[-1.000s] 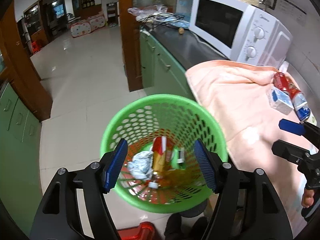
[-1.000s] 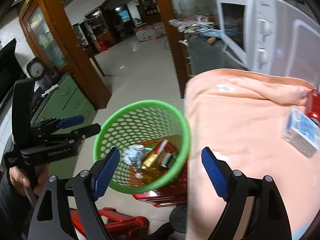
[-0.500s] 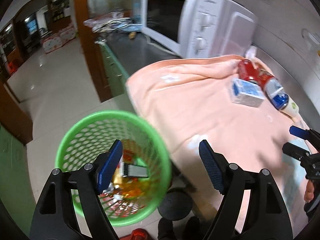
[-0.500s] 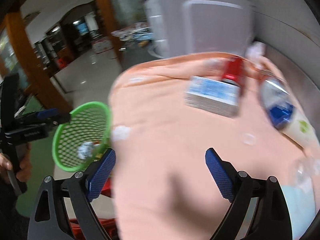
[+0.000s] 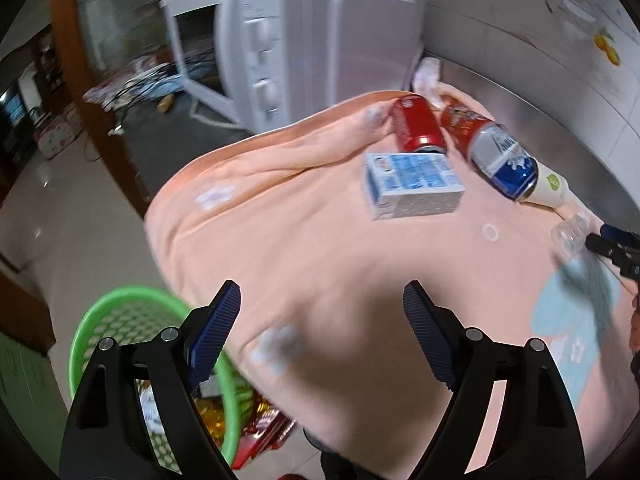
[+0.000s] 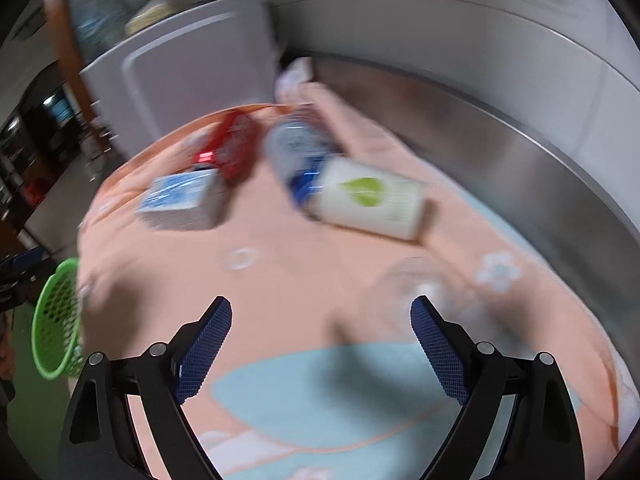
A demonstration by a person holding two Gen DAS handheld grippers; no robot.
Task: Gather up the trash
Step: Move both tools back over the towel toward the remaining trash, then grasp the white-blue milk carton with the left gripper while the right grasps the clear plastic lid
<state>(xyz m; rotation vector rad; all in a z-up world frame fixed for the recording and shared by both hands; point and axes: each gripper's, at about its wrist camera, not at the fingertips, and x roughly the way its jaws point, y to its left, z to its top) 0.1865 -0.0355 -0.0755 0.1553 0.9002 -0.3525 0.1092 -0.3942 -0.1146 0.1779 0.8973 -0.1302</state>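
- Peach towel [image 5: 320,248] with pale flower prints covers the counter, and a white microwave [image 5: 304,40] stands at its far end, against a steel back wall.
- On the towel lie several pieces of trash: a blue-and-white carton [image 5: 414,184], a red can [image 5: 418,126] touching its far side, and a blue-and-silver can [image 5: 502,160] next to a white cup with a green leaf [image 6: 372,200].
- A clear plastic piece [image 5: 570,232] lies near the towel's right side; its shape is too blurred to tell.
- Green basket [image 5: 132,320] stands below the counter edge at the left, with wrappers inside.
- Left gripper [image 5: 320,328] hovers over the towel's near edge; its jaws have just been opening and now stand wide, with nothing between them.
- Right gripper [image 6: 320,340] hangs over the towel's light blue patch, jaws also spread wide and empty.
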